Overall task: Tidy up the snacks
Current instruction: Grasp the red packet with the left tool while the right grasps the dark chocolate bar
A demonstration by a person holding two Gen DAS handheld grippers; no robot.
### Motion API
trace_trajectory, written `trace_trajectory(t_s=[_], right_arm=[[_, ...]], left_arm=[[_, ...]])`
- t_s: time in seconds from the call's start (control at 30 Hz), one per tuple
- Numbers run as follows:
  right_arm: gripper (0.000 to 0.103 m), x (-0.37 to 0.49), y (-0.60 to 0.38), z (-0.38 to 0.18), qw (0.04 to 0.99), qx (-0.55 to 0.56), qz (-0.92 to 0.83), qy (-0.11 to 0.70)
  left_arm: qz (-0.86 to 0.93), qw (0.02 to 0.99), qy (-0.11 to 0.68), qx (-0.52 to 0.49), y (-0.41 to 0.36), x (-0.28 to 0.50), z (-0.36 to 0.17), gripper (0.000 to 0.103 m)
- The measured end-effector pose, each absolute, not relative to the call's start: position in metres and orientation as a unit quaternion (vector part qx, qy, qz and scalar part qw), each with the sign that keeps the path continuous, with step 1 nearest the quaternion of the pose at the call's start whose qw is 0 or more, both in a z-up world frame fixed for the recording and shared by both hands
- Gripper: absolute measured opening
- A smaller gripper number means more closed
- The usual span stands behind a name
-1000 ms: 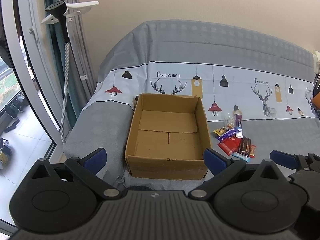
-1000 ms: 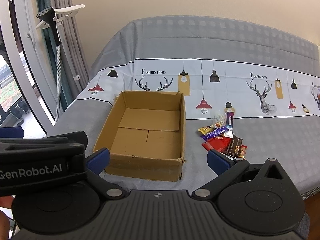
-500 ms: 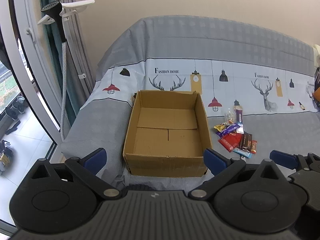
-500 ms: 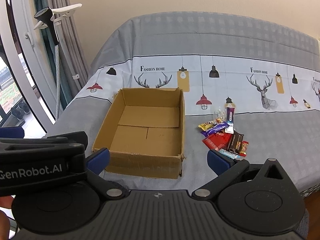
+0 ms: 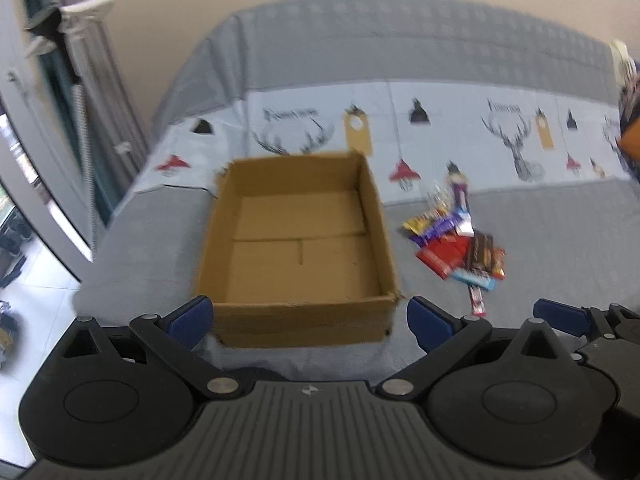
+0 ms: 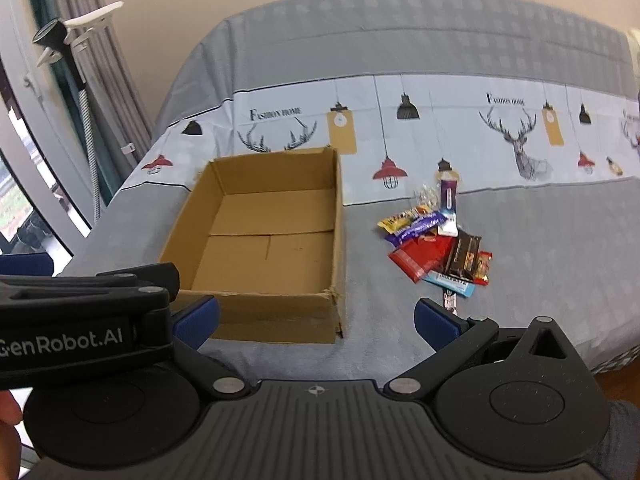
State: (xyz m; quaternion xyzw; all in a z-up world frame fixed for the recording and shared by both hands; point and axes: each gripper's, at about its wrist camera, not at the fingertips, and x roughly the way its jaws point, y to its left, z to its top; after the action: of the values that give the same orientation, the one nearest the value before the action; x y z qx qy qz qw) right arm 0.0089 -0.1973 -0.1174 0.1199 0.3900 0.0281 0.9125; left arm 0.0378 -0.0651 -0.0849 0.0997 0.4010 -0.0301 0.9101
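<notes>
An open, empty cardboard box sits on a grey printed cloth. To its right lies a small pile of snacks: a red packet, a dark chocolate bar, purple and yellow wrappers, a pale blue bar and a purple tube. My left gripper is open, its blue fingertips straddling the box's near wall from a distance. My right gripper is open too, short of the box's near right corner. Neither holds anything. The left gripper's body shows at the left of the right wrist view.
The cloth covers a sofa-like surface with deer and lamp prints. A garment steamer on a pole, curtains and a glass door stand at the left. The cloth's front edge drops off at the lower right.
Both grippers have moved closer to the box and snacks, which now look larger and lower in view. The left wrist view is blurred by motion. Both stay open.
</notes>
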Motion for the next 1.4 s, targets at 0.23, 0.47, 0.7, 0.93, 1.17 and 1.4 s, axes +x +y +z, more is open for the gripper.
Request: trace_trajectory(t_s=[0.23,0.47,0.7,0.93,1.17,1.4], right_arm=[[0.103,0.001,-0.254,-0.192,0.944,0.060,0.015,0.324],[0.101,0.028,-0.360,-0.273,0.926,0.141,0.021,0.350],[0.074,0.082,-0.430,-0.323,0.912,0.170,0.004,0.374],[0.047,0.149,-0.439,-0.353,0.912,0.168,0.062,0.370],[0.038,0.204,-0.421,-0.383,0.903,0.160,0.091,0.387],[0.094,0.216,-0.379,-0.399,0.909,0.042,0.079,0.407]], left_arm=[[-0.084,0.905,0.374,0.183,-0.138,0.058,-0.166,0.103],[-0.175,0.884,0.416,0.126,-0.195,0.126,-0.248,0.103],[-0.207,0.843,0.496,0.030,-0.238,0.213,-0.327,0.073],[-0.180,0.860,0.478,0.005,-0.251,0.274,-0.378,0.061],[-0.113,0.888,0.445,-0.028,-0.241,0.300,-0.394,0.065],[-0.136,0.898,0.419,0.021,-0.243,0.285,-0.393,0.050]])
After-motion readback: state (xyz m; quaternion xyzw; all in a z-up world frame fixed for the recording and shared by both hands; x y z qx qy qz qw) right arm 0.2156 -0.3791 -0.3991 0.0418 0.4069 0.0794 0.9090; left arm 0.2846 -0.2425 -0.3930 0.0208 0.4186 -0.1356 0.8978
